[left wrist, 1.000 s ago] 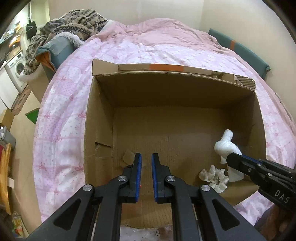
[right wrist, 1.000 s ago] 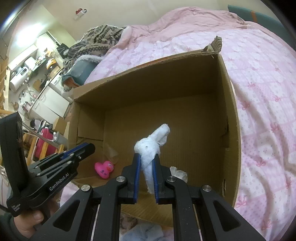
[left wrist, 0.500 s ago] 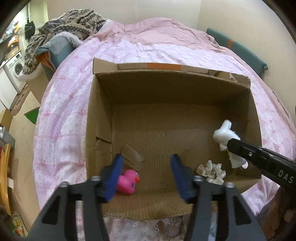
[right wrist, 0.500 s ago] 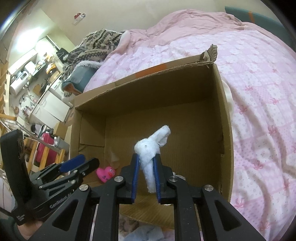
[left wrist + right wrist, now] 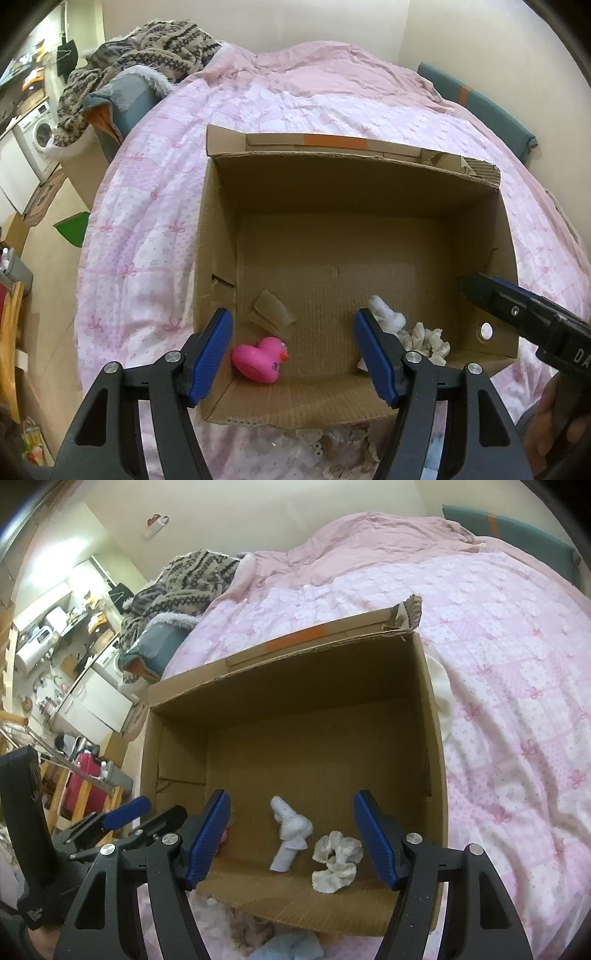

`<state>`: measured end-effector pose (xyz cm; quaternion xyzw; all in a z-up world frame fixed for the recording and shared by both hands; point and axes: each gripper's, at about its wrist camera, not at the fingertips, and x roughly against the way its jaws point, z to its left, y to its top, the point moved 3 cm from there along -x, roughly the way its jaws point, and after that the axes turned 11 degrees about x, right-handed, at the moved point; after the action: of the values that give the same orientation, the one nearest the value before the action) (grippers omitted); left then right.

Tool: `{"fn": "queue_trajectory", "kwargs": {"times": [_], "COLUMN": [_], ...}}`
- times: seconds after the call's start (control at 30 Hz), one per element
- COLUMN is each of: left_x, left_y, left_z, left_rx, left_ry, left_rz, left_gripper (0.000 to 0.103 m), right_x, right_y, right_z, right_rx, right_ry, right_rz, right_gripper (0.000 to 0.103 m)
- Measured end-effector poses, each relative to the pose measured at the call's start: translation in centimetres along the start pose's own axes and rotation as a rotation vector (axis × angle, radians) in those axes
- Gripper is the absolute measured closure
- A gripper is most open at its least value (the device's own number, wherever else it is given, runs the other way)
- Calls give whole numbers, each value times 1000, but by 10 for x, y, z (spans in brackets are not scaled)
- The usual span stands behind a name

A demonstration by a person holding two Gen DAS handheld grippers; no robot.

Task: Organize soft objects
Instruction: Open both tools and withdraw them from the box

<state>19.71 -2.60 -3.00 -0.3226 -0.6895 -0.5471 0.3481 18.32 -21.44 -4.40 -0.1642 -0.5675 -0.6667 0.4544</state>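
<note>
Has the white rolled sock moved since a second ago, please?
Yes. The white rolled sock was clamped in the right gripper above the cardboard box; now it lies on the box floor beside the scrunchie.

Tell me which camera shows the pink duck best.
The left wrist view: the pink duck lies whole and unobstructed on the cardboard box floor. In the right wrist view only a pink sliver peeks past the right gripper's finger.

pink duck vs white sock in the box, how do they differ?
The pink duck is vivid, smooth and rounded; the white sock is pale, knotted and elongated. Duck sits by the cardboard box's left wall; sock lies toward the right, beside the cream scrunchie. Both rest free on the floor.
</note>
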Motion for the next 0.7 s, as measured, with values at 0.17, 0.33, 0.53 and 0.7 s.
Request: {"fn": "queue_trajectory", "kwargs": {"times": [0.17,0.33,0.53,0.7], "left_x": [12,24,35,44], "left_y": [-3,-10,-24,-35], "left_z": [3,10,23,29], "left_rx": [-1,-5,27,40], "left_ry": [4,12,22,33], "left_rz": [-11,-16,4,8], "left_gripper": [38,38,38,38], "right_x": [11,19,32,42], "right_y": [-7,-11,-24,-32], "right_z": [3,6,10,15], "right_rx": [5,-2,-7,-10], "right_ry": [-13,-21,-18,-12], "right_rz": [3,6,20,27], "right_gripper": [30,30,30,30]}}
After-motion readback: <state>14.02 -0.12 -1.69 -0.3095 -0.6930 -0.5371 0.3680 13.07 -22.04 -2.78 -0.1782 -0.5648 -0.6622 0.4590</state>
